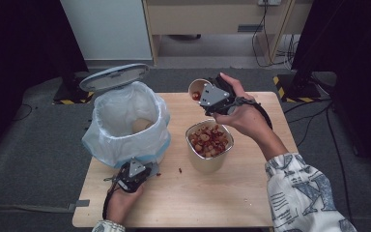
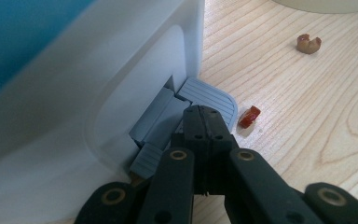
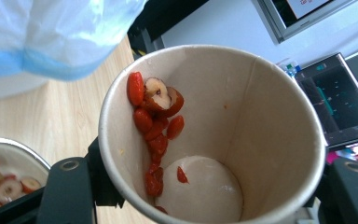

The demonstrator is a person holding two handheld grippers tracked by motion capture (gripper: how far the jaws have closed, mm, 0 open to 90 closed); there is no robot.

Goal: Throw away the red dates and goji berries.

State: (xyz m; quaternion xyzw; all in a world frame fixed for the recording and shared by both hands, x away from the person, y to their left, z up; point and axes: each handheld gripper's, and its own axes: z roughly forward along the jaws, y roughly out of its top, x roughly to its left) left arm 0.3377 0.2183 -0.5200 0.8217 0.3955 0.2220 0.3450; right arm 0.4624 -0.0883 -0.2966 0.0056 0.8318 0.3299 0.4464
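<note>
The right gripper (image 1: 207,99) clamps a paper cup (image 1: 199,90) at its wall and holds it tipped on its side above the far part of the tabletop (image 1: 232,203), beyond the metal pot (image 1: 209,145) full of red dates. In the right gripper view the cup (image 3: 242,126) is nearly empty: a streak of dates (image 3: 156,116) clings along one inner wall from rim to bottom. The left gripper (image 1: 134,176) is low at the foot of the bin (image 1: 125,123), jaws shut together with nothing between them and their tips pressing on the grey pedal (image 2: 205,95); the lid (image 1: 113,77) stands up and the bag-lined mouth is open.

The step in hand looks like getting rid of the cup into the bin. To do it well, keep steady downward pressure on the pedal so the lid does not drop. The sticky dates are the choice to settle first: if they belong with the rest, bring the rim over the pot and tip further, with a light shake, before moving on. Carry the cup across with its mouth turned up or already over the bag, since two stray pieces (image 2: 250,116) lie on the tabletop by the pedal. Open the jaws only once the cup is well inside the bag's rim.
</note>
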